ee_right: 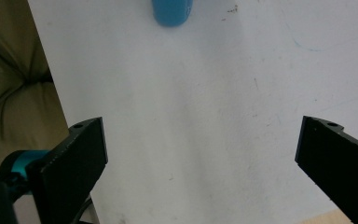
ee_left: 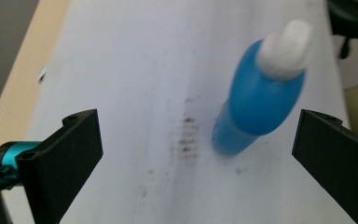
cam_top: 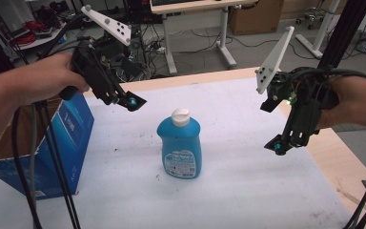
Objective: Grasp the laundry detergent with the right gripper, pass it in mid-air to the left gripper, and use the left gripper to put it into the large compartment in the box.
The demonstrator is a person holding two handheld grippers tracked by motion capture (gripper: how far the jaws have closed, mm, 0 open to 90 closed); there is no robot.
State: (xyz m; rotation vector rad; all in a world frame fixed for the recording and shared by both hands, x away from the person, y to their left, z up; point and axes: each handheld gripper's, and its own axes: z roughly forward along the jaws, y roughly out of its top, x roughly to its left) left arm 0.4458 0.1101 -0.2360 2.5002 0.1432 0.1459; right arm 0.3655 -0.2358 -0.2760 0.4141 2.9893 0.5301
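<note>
The left gripper (cam_top: 132, 101) hangs in the air above the table, up and to the left of the blue bottle (cam_top: 179, 149), and its jaws stand wide apart with nothing between them. The right gripper (cam_top: 280, 145) is also released and empty, and it hovers well apart from the bottle on the right side. The bottle stands upright with its white cap (cam_top: 180, 116) on, near the middle of the white table cover (cam_top: 248, 191). A blue box (cam_top: 64, 143) stands at the left edge of the table.
</note>
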